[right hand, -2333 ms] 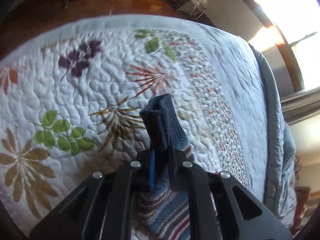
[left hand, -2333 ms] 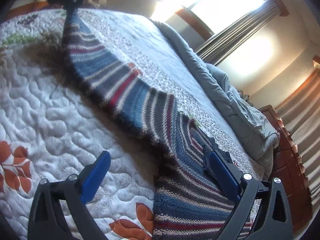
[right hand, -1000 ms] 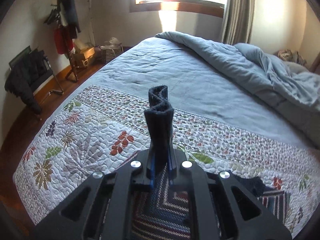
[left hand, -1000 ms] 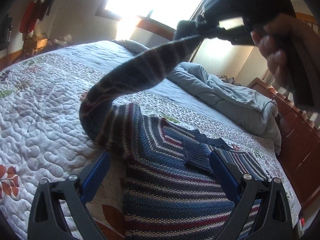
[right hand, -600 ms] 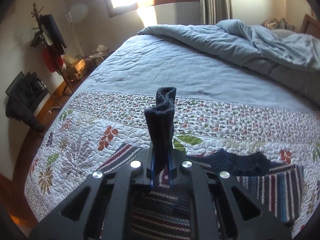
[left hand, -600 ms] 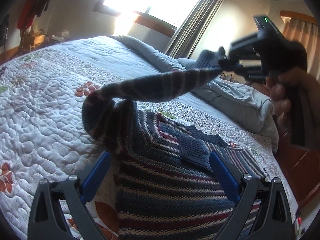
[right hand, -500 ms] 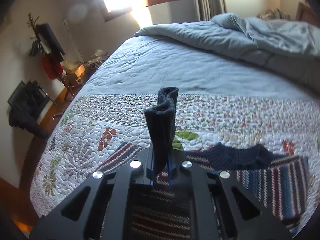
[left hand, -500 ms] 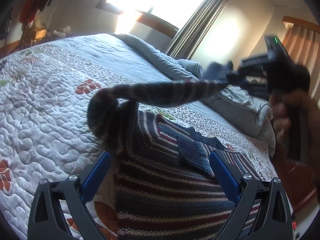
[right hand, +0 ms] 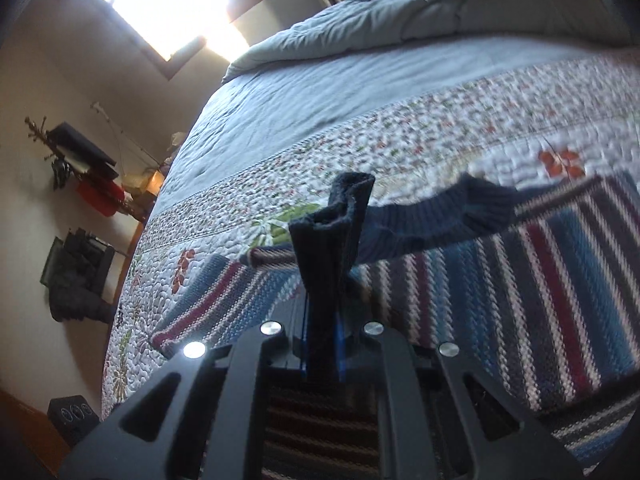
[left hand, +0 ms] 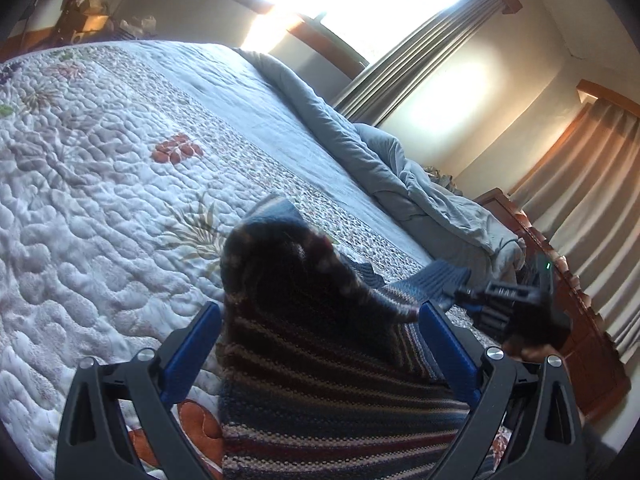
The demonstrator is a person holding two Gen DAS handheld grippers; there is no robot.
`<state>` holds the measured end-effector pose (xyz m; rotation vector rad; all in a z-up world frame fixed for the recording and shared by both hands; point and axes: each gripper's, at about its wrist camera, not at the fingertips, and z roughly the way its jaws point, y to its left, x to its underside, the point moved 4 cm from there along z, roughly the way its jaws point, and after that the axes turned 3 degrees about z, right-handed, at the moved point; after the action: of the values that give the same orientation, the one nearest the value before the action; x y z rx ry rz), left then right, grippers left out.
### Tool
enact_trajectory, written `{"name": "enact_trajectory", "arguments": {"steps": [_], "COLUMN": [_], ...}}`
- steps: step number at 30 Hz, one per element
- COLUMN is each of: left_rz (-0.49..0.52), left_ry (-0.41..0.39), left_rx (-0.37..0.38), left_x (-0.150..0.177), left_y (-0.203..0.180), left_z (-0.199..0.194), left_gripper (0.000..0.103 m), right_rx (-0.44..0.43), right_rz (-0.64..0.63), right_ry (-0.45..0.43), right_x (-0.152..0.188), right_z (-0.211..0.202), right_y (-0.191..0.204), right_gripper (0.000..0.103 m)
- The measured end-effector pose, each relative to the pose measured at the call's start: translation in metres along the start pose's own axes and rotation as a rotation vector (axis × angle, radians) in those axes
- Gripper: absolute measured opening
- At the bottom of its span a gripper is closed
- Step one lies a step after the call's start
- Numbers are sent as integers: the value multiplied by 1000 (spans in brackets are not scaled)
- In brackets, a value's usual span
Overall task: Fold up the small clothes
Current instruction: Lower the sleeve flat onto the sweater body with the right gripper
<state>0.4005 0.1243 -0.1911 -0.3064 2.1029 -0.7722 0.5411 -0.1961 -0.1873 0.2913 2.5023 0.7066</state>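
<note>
A striped knit sweater [left hand: 320,392] in blue, red and grey lies on the quilted bedspread [left hand: 80,184]. My left gripper [left hand: 316,344] is open, its blue pads on either side of the sweater body, holding nothing. My right gripper [right hand: 322,336] is shut on the sweater's dark blue sleeve cuff [right hand: 336,236]. The sleeve [left hand: 320,272] arches over the sweater body toward the right, where my right gripper [left hand: 508,300] shows low above the sweater's far side. In the right wrist view the striped body [right hand: 520,280] and navy collar [right hand: 440,216] lie just below.
A rumpled grey-blue duvet [left hand: 420,184] is piled toward the head of the bed. A wooden dresser [left hand: 580,340] stands at the right bedside. A coat rack with clothes [right hand: 76,160] stands by the wall past the bed's left edge.
My right gripper has carried the sleeve cuff across the sweater to the right and down, close to the sweater body. The left gripper has stayed open in place.
</note>
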Motion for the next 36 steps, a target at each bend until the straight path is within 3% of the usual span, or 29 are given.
{"name": "enact_trajectory", "arguments": {"steps": [7, 15, 17, 23, 27, 32, 33, 36], "left_rz": [36, 84, 95, 107, 114, 123, 123, 115], "left_ry": [12, 39, 46, 59, 67, 66, 63, 61], "left_rx": [-1, -9, -10, -17, -22, -28, -31, -34], "left_x": [5, 14, 16, 21, 23, 24, 24, 24], "left_y": [-8, -19, -21, -23, -25, -26, -25, -24], "left_z": [5, 14, 16, 20, 22, 23, 23, 24], "left_gripper": [99, 99, 99, 99, 99, 99, 99, 99], "right_rx": [-75, -134, -167, -224, -205, -192, -183, -173], "right_rz": [142, 235, 268, 366, 387, 390, 380, 330], "right_ry": [5, 77, 128, 190, 207, 292, 295, 293], "right_x": [12, 28, 32, 24, 4, -5, -8, -15], "right_z": [-6, -2, 2, -14, -11, 15, 16, 16], "right_y": [-58, -99, -106, -123, -129, -125, -122, -111], "right_gripper": [9, 10, 14, 55, 57, 56, 50, 12]}}
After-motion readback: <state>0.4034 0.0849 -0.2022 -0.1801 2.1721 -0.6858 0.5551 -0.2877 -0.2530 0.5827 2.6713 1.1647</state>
